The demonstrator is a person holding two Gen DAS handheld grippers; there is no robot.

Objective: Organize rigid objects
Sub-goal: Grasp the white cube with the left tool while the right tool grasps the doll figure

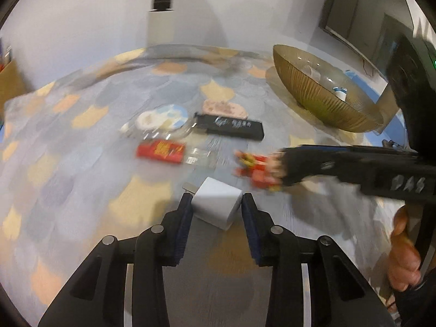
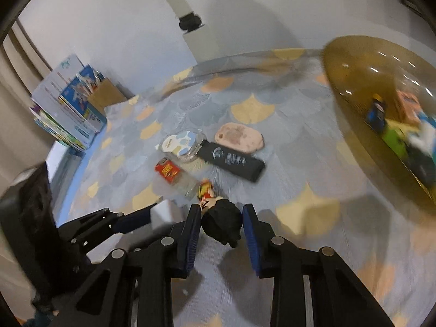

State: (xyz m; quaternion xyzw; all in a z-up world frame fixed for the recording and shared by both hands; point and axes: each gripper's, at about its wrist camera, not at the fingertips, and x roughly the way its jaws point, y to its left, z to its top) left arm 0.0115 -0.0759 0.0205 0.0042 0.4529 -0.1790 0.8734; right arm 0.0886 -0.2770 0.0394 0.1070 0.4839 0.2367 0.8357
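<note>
Two grippers work over a counter [image 1: 81, 179] covered in a cloth of grey, blue and tan scallop shapes, with a white wall behind it and a stack of books [image 2: 68, 109] at the far left. On the cloth near the middle lie a black box [image 1: 231, 125], a pink oval piece [image 1: 224, 107], a round clear case with a blue and white insert [image 1: 160, 118] and a red pack [image 1: 160, 151], all close together. At the far right stands an amber ribbed bowl [image 1: 321, 100] with a few things inside, too blurred for us to name.

Our left gripper [image 1: 216, 204] points forward low over the cloth, its fingers closed narrowly on a white cube [image 1: 215, 204]. Our right gripper [image 2: 222, 218] reaches in from the right, just beside the left one; its fingers [image 2: 194, 220] grip the black head of a small toy figure [image 2: 220, 218], whose red and yellow body sticks out ahead.

Motion blur smears both views, so the printing on the box and pack is unreadable.
</note>
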